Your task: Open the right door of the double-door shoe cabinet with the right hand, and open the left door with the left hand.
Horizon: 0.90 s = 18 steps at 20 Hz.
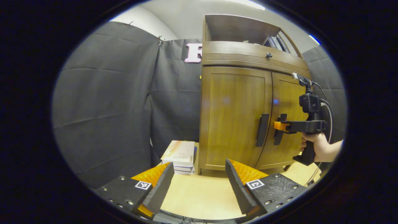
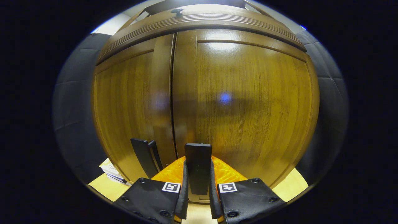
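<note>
The wooden shoe cabinet (image 1: 248, 59) stands with both doors flush and closed. In the left gripper view, my left gripper (image 1: 199, 165) is open and holds nothing, a short way in front of the left door (image 1: 233, 118) and below its dark handle (image 1: 262, 130). A hand (image 1: 320, 146) holds my right gripper (image 1: 281, 126) at the right door's handle (image 1: 279, 137). In the right gripper view, my right gripper (image 2: 198, 165) is shut on that vertical handle (image 2: 198, 155) of the right door (image 2: 248, 102). The left door's handle (image 2: 144, 155) is just to its left.
A stack of books (image 1: 182, 155) lies on the light wooden surface (image 1: 199, 193) left of the cabinet's foot. Above the doors are a drawer knob (image 1: 269, 55) and an open shelf with books (image 1: 276, 42). Black cloth walls stand on both sides.
</note>
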### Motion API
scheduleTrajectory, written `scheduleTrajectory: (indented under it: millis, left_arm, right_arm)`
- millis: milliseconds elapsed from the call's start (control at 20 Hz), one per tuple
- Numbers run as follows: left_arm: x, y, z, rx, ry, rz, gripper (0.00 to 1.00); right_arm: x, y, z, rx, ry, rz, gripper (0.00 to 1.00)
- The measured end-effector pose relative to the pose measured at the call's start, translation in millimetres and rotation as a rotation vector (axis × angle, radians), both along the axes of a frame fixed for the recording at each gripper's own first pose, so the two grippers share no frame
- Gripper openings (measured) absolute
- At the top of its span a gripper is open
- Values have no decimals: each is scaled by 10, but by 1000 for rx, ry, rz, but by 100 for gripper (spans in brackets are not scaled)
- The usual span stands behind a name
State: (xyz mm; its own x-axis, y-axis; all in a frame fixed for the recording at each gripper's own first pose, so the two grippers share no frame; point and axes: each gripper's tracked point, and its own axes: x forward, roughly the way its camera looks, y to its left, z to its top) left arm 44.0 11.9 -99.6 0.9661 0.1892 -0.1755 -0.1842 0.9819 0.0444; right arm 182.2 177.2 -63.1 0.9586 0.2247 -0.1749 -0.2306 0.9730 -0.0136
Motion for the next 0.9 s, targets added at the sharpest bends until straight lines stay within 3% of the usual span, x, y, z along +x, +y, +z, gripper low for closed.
scheduleTrajectory:
  millis: [900]
  left_arm:
    - [-506,-110,-4,-5,-16,-55,94]
  right_arm:
    - [-662,-246,-12,16,-1,50,30]
